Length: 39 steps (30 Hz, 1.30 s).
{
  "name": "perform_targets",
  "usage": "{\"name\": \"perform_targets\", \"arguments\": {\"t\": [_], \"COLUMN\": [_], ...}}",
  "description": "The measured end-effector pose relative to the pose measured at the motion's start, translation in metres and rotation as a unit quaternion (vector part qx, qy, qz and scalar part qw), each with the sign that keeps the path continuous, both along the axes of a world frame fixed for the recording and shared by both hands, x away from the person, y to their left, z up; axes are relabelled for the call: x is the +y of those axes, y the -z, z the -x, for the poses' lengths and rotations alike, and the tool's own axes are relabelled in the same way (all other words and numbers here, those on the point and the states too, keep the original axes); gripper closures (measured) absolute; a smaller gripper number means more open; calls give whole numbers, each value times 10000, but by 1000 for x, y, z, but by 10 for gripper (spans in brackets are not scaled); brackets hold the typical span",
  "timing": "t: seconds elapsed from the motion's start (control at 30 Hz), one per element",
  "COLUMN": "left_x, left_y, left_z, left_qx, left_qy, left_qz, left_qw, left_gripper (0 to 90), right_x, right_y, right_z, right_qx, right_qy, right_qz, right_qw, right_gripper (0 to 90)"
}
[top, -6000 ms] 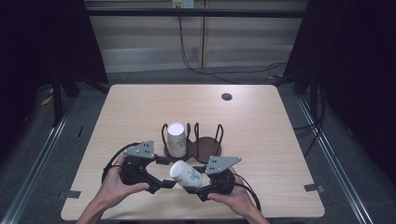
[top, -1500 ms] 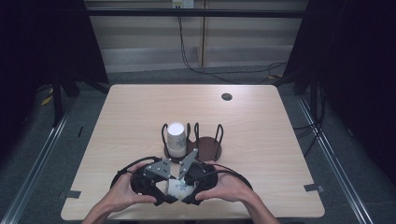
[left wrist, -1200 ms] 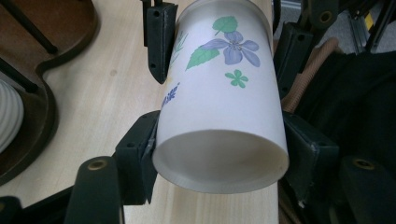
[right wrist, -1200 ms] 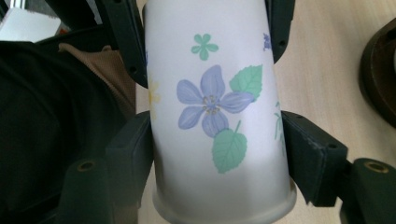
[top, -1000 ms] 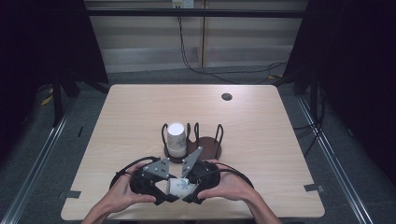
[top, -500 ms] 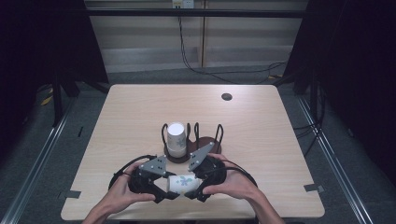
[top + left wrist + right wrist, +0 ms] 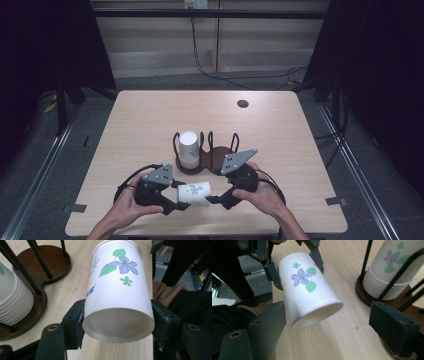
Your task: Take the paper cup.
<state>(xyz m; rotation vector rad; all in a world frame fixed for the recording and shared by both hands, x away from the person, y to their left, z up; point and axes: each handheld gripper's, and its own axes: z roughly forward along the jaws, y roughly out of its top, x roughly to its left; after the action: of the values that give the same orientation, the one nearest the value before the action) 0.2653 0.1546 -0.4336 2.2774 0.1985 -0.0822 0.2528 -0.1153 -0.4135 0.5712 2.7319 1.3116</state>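
The flower-print white paper cup (image 7: 195,193) lies sideways near the table's (image 7: 150,120) front edge, just in front of the dark wooden cup rack (image 7: 216,159) holding a stack of paper cups (image 7: 189,149) in its left bay.

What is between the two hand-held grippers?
A flowered paper cup, lying sideways, clamped by the left hand-held gripper; the right hand-held gripper stands open, in the high view.
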Motion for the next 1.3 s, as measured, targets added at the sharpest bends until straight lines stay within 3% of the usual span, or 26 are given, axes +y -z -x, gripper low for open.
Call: {"name": "perform_targets", "arguments": {"t": [0.27,0.33,0.77,1.17,1.3], "left_x": [2,4,8,7,6], "left_y": [1,2,6,6,6], "left_z": [-3,-4,-3,-1,0], "left_qx": [-1,64,12,54,34], "left_qy": [-229,-281,-326,-270,-241], "left_qz": [259,410,924,1134,1176], "left_qw": [9994,9987,9952,9932,9928], "left_gripper": [367,367,367,366,365], "right_x": [-14,-15,-13,-10,-11], "right_y": [10,13,22,26,25], "right_z": [3,3,4,3,3], "right_qx": [75,100,232,327,351], "right_qy": [172,182,120,142,121], "right_qz": [-360,-454,-644,-764,-839], "right_qw": [9992,9988,9976,9964,9958], "right_gripper": [135,135,135,140,190]}}
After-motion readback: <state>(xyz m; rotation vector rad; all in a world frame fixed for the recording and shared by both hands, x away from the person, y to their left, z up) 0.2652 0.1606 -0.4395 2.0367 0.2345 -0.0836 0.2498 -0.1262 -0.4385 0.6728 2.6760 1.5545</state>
